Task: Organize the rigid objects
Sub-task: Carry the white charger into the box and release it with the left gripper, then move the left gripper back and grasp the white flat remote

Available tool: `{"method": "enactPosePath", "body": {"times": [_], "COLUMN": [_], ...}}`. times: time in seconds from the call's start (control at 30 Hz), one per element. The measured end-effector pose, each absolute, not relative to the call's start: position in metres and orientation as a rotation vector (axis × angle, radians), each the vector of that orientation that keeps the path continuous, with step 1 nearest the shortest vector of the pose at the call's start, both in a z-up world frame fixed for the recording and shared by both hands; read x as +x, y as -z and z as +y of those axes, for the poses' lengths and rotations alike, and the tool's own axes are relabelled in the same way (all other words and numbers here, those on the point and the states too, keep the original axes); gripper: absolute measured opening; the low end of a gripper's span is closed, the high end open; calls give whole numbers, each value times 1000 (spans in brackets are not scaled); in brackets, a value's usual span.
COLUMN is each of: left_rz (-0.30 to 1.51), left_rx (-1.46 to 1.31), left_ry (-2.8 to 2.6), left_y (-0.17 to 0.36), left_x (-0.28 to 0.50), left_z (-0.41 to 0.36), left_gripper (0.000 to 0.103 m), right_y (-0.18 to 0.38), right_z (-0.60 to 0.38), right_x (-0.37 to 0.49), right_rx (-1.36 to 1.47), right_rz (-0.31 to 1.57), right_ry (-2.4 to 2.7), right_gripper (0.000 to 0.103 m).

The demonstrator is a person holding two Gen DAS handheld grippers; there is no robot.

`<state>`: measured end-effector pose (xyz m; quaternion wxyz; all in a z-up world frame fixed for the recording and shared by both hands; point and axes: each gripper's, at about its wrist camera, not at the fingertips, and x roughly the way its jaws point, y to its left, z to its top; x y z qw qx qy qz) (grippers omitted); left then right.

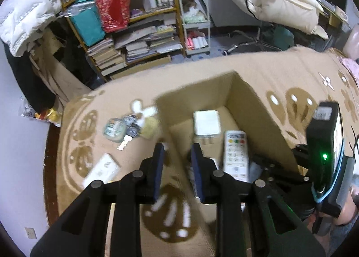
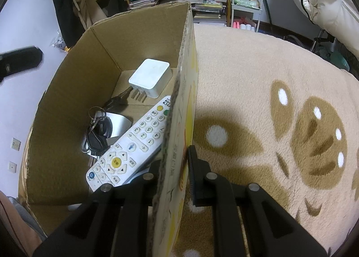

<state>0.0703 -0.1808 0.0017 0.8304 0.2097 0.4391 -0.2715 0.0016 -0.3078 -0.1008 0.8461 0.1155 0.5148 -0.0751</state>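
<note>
A: Starting with the biggest thing, the tan patterned blanket (image 2: 280, 82) fills the right wrist view from 12 round to 5 o'clock, and the cardboard box (image 2: 74, 104) stands open on it, taking up the 9 o'clock half.

B: Agreed. In the left wrist view the same box (image 1: 251, 108) sits at centre, towards 2 o'clock. What holds it?

A: The right gripper (image 2: 174, 171) straddles the box's right wall at 6 o'clock, one finger inside, one outside. The cardboard sits between them, but I cannot tell whether they press on it.

B: And the left gripper (image 1: 177, 151) hangs at 6 o'clock with its fingers apart and nothing between them, above the box's near-left corner.

A: Inside the box, the white remote control (image 2: 130, 144) lies slantwise against the right wall. At 12 o'clock from it is the white charger block (image 2: 150, 77), prongs pointing toward the camera.

B: Left of the remote, at 9 o'clock, lies a bunch of dark keys (image 2: 98, 131).

A: Outside the box, in the left wrist view, a white rectangular device (image 1: 102, 169) lies on the blanket at 8 o'clock. At 10 o'clock there is a blurred cluster of small round items (image 1: 125, 128) with a key.
</note>
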Motion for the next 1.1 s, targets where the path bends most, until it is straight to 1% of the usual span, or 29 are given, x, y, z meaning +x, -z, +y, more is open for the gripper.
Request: {"method": "enactPosePath", "body": {"times": [0.03, 0.1, 0.13, 0.17, 0.2, 0.27, 0.3, 0.37, 0.43, 0.57, 0.7, 0.87, 1.1], "left_rz": [931, 917, 905, 887, 877, 887, 902, 923, 939, 949, 971, 1038, 1072], "left_rx": [442, 457, 467, 475, 478, 465, 445, 396, 361, 338, 359, 342, 337], "left_ry": [568, 547, 533, 518, 507, 495, 492, 487, 487, 467, 471, 504, 490], "left_y": [-4, -7, -8, -8, -7, -3, 1, 7, 15, 36, 64, 97, 124], "left_x": [76, 87, 91, 96, 102, 114, 121, 133, 142, 160, 172, 188, 202], "left_z": [-175, -160, -154, -146, -138, -123, -115, -102, -93, -77, -69, -59, -54], "left_gripper": [30, 43, 56, 65, 68, 82, 85, 98, 100, 100, 100, 100, 100], "right_y": [101, 101, 101, 101, 101, 101, 101, 101, 101, 101, 101, 101, 101], "right_z": [-308, -308, -309, -309, -309, -308, -309, -308, -309, -309, -308, -308, -308], "right_x": [2, 2, 1, 2, 2, 2, 2, 2, 2, 1, 1, 0, 0], "right_rx": [243, 241, 240, 239, 239, 238, 236, 230, 227, 228, 226, 224, 223], "right_rz": [1086, 1087, 1088, 1088, 1088, 1089, 1089, 1090, 1091, 1091, 1091, 1091, 1091], "right_ry": [158, 159, 158, 158, 158, 159, 160, 161, 160, 161, 161, 163, 163], "right_gripper": [15, 15, 15, 15, 15, 15, 15, 15, 15, 15, 15, 15, 15]}}
